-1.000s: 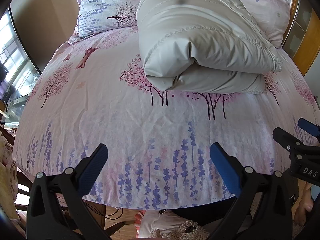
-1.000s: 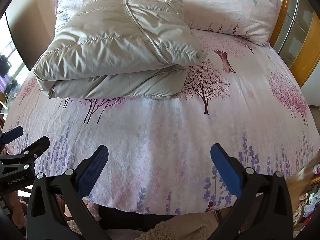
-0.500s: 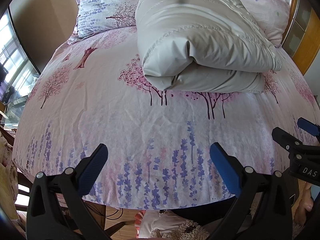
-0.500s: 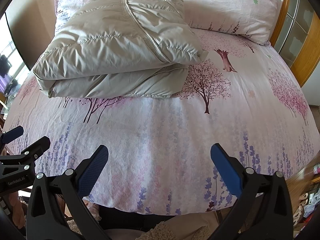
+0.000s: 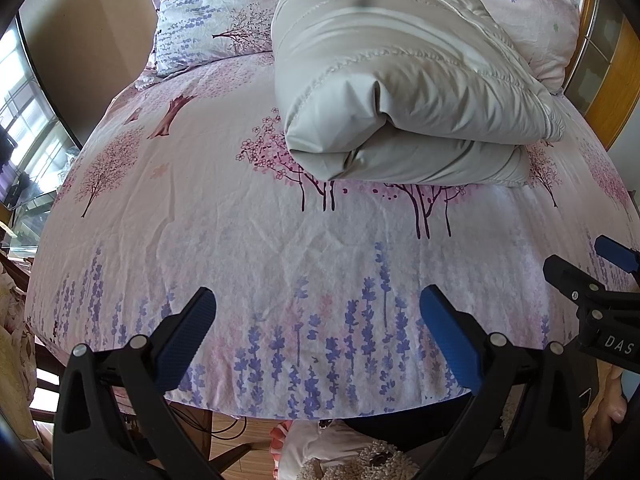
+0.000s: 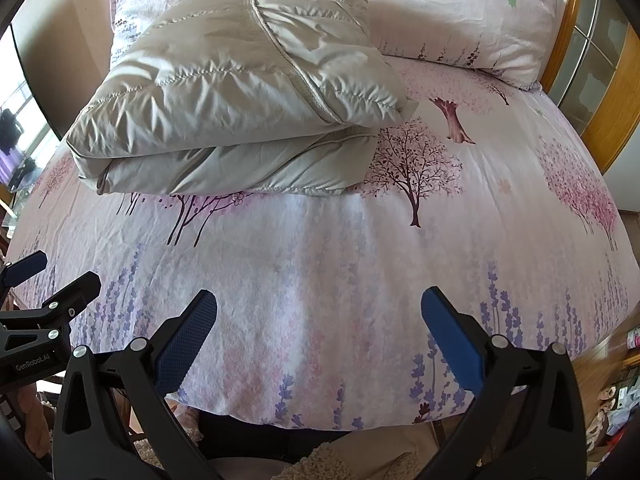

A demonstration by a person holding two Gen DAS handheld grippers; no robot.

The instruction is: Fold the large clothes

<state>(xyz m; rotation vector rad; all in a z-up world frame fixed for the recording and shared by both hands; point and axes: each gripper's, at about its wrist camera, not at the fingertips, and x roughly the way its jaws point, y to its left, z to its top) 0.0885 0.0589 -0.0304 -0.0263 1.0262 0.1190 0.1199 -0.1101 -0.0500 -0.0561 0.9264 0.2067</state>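
Note:
A beige quilted puffer jacket (image 5: 400, 92) lies folded in a thick bundle on the bed, towards the pillows; it also shows in the right wrist view (image 6: 240, 92). My left gripper (image 5: 318, 316) is open and empty, held over the near part of the bed, well short of the jacket. My right gripper (image 6: 318, 316) is open and empty too, level with the left one. The right gripper shows at the right edge of the left wrist view (image 5: 592, 292), and the left gripper at the left edge of the right wrist view (image 6: 44, 300).
The bed sheet (image 5: 240, 240) is pink with tree and lavender prints. Two matching pillows (image 6: 460, 12) lie at the head. A wooden frame (image 6: 600, 100) stands at the right. The bed's near edge (image 5: 320, 412) drops to a wooden floor with fluffy slippers.

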